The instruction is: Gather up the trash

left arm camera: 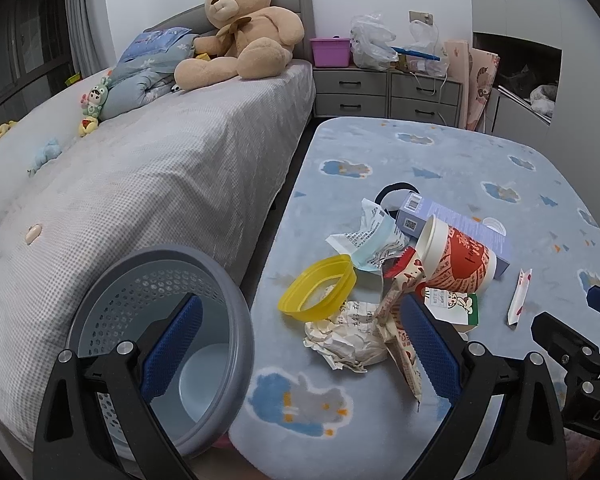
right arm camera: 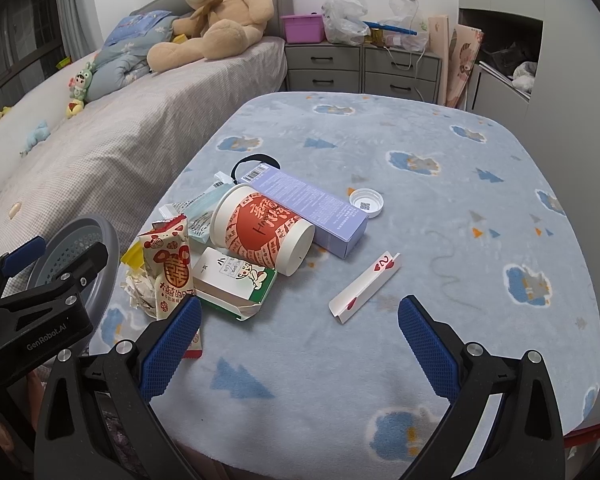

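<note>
Trash lies piled on the blue cloud-print table cover (right arm camera: pixel 420 200): a red-and-white paper cup (right arm camera: pixel 264 232) on its side, a purple box (right arm camera: pixel 308 204), a small carton (right arm camera: pixel 236 284), a snack wrapper (right arm camera: pixel 170 264), crumpled paper (left arm camera: pixel 340 340), a yellow plastic lid (left arm camera: pixel 320 292), a face mask (left arm camera: pixel 372 240), a white cap (right arm camera: pixel 366 202) and a folded heart-print card (right arm camera: pixel 366 288). My left gripper (left arm camera: pixel 300 348) is open; its left finger overlaps the tilted grey basket (left arm camera: pixel 160 320), its right finger is beside the wrapper (left arm camera: pixel 400 320). My right gripper (right arm camera: pixel 300 332) is open, just short of the card.
A bed (left arm camera: pixel 140 184) with a large teddy bear (left arm camera: pixel 240 28) and small toys runs along the left, with a narrow gap to the table. Grey drawers (left arm camera: pixel 388 92) with plastic bags and a purple bin stand behind. The table's right half holds only the card.
</note>
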